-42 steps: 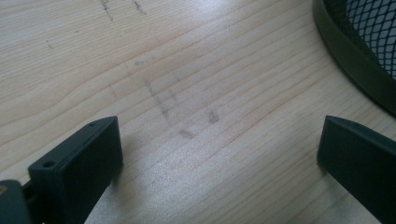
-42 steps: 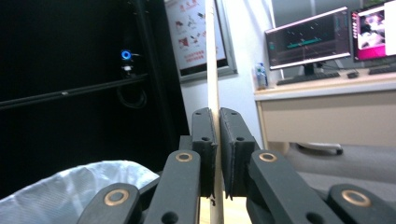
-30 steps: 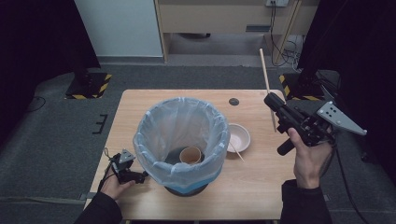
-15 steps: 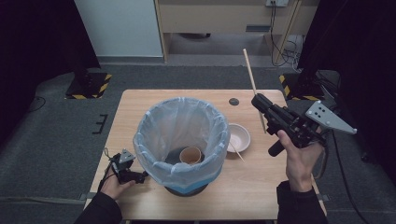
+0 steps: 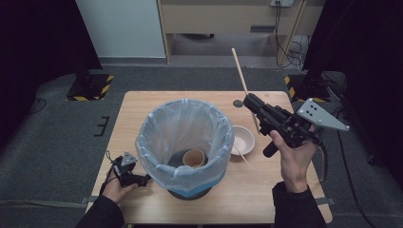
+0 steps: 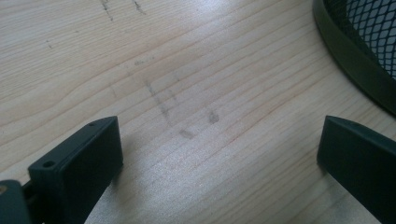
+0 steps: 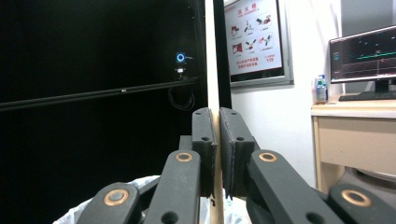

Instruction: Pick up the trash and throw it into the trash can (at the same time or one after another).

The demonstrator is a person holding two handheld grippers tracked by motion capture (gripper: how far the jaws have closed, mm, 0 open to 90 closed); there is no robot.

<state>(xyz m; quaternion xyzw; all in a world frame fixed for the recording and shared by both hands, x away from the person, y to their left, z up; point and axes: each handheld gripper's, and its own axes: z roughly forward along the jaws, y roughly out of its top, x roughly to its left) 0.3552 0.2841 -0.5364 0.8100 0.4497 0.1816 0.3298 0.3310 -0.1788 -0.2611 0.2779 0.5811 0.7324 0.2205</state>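
The right hand-held gripper [image 5: 249, 101] was held raised over the counter [image 5: 142, 107] at about three o'clock from the lined bin [image 5: 184, 142], its jaws clamped together on a thin wooden stick [image 5: 240, 71] that rose steeply from them toward twelve o'clock. The left hand-held gripper [image 5: 142, 179] was rested low at the bin's eight o'clock with its jaws wide apart over bare wood, nothing being held. A paper cup [image 5: 194, 157] was seen inside the bin, and a small white bowl [image 5: 242, 140] just beside it at three o'clock.
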